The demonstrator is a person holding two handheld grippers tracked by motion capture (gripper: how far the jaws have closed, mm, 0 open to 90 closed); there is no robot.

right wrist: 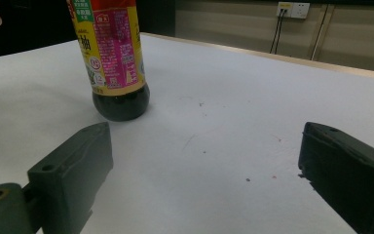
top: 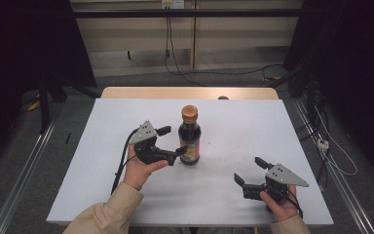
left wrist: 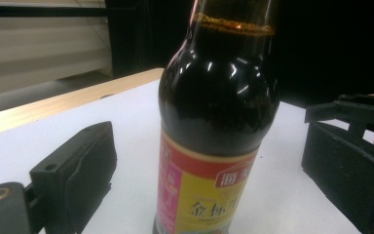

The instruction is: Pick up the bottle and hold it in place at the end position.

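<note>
One dark soy sauce bottle [top: 190, 136] with an orange-brown cap stands upright near the middle of the white table [top: 97, 185]. Its yellow-and-red label faces the person. The left gripper [top: 171, 141] sits just left of the bottle with its jaws spread wide on either side of it, apart from the glass and gripping nothing. The right gripper [top: 250, 171] rests at the near right, well apart from the bottle, jaws wide open and empty.
</note>
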